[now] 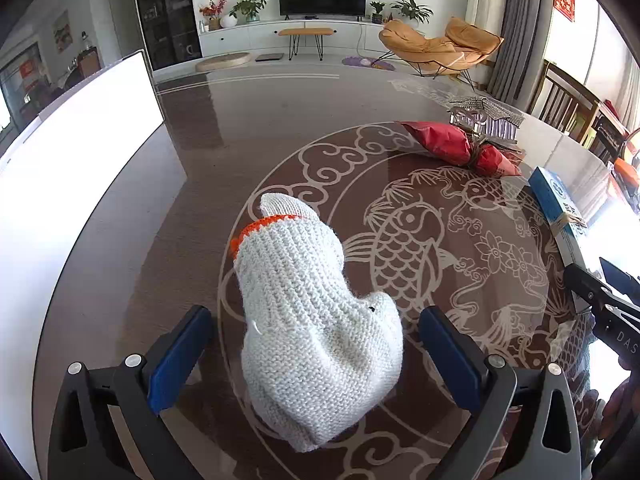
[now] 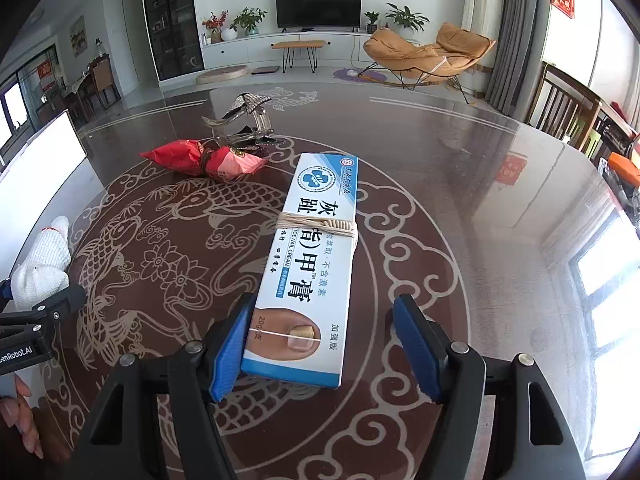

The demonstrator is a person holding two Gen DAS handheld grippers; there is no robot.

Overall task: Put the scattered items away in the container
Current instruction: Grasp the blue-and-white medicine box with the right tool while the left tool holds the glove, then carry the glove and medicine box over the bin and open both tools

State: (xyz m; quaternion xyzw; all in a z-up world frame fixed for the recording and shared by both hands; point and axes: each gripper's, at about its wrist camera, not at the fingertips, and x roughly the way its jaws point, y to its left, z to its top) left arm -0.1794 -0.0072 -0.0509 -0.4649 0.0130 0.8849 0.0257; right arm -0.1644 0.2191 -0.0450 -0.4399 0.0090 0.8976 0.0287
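A white knitted glove [image 1: 312, 320] with an orange cuff band lies on the glass table, between the wide-apart jaws of my left gripper [image 1: 314, 312]; neither blue pad touches it. A long white-and-blue nail cream box [image 2: 308, 264], bound with a rubber band, lies between the jaws of my right gripper [image 2: 324, 304]. The left pad sits close against the box's edge, and the right pad stands well clear. A red snack packet [image 2: 200, 158] and a sparkly hair claw [image 2: 244, 120] lie farther back. The white container [image 1: 80, 140] stands at the table's left.
The round patterned table [image 2: 500, 200] ends at the right, near wooden chairs [image 1: 560, 96]. The glove [image 2: 40, 268] and the left gripper's finger [image 2: 52, 308] show at the right wrist view's left edge. A person's hand [image 2: 20, 412] is below them.
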